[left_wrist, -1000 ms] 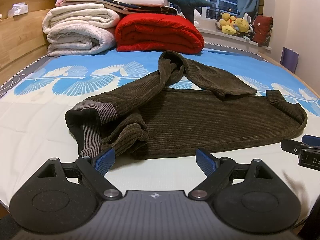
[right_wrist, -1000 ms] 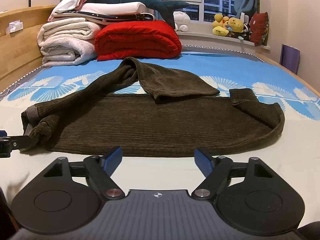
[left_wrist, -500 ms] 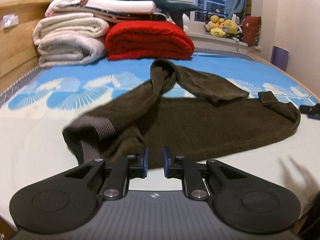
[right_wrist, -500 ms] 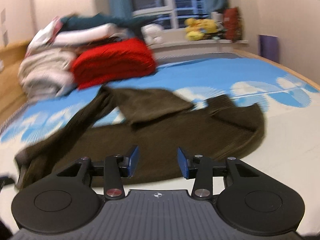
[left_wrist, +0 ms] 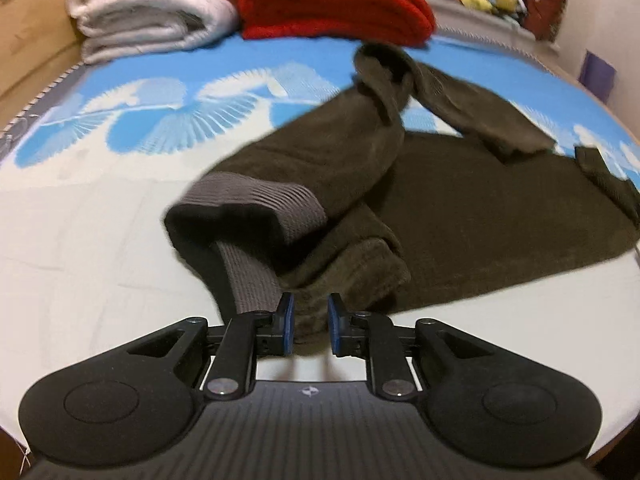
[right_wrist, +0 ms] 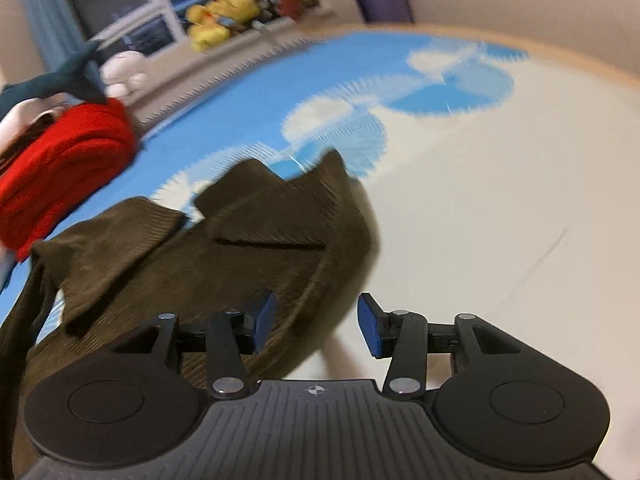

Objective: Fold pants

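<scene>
Dark brown corduroy pants (left_wrist: 460, 208) lie crumpled across the bed, grey ribbed waistband (left_wrist: 256, 204) nearest in the left wrist view. My left gripper (left_wrist: 310, 328) hovers at the fabric's near edge beside the waistband. Its jaws stand narrow and are opening; brown cloth shows in the gap and the pads do not press it. In the right wrist view the pants' other end (right_wrist: 280, 240) lies under my tilted right gripper (right_wrist: 316, 324). Its jaws are opening, one pad over the curved cloth edge and the other over bare sheet, gripping nothing.
The bed sheet (left_wrist: 100, 248) is white with blue fan prints. A red blanket (left_wrist: 336, 0) and white folded blankets (left_wrist: 152, 4) are stacked at the head. Plush toys (right_wrist: 216, 20) sit on the window sill. The bed's wooden edge (right_wrist: 580, 56) curves at the right.
Left jaws went from wide to narrow and moved in close to the waistband. The right gripper swung right to the pants' far end, rolled, and its jaws narrowed.
</scene>
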`<action>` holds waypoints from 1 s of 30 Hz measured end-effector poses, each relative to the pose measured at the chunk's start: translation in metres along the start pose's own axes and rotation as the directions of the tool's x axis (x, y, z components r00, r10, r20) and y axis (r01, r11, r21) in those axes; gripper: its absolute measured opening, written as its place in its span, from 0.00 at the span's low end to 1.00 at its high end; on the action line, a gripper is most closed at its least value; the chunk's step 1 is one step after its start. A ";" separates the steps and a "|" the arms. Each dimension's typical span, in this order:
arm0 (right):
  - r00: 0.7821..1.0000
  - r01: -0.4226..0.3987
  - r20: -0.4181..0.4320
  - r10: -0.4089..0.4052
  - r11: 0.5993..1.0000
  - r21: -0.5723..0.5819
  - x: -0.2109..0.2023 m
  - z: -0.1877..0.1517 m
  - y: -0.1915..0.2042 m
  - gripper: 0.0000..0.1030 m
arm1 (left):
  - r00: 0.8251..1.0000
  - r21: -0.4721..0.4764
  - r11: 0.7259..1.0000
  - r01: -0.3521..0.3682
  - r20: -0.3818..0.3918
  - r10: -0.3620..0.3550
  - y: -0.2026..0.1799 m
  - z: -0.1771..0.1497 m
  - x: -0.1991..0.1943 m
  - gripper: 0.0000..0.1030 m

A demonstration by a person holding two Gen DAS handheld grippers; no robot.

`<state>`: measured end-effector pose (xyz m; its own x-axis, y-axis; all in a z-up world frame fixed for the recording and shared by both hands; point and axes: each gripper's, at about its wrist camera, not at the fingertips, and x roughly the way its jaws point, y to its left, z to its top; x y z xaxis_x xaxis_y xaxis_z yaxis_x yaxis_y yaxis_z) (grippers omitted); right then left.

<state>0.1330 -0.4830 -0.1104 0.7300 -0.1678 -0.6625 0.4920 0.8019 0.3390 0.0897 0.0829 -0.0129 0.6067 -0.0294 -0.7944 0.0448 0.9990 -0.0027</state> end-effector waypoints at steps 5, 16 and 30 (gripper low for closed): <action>0.999 -0.019 -0.049 0.016 0.998 -0.055 0.041 0.006 0.004 0.54 | 0.996 0.069 0.997 0.034 -0.090 -0.028 -0.016 -0.001 0.025 0.38; 0.997 -0.071 -0.031 0.071 0.997 0.009 0.046 0.005 -0.015 0.08 | 0.995 0.043 0.995 -0.087 -0.048 0.089 -0.012 0.003 0.035 0.07; 0.999 0.013 0.041 -0.013 1.000 0.000 -0.074 0.035 -0.035 0.07 | 0.994 -0.004 0.996 -0.090 -0.057 0.090 0.060 -0.001 -0.058 0.06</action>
<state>0.0784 -0.5188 -0.0492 0.7422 -0.2016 -0.6392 0.5014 0.7998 0.3300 0.0564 0.1442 0.0330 0.5617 0.0624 -0.8250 -0.0129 0.9977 0.0666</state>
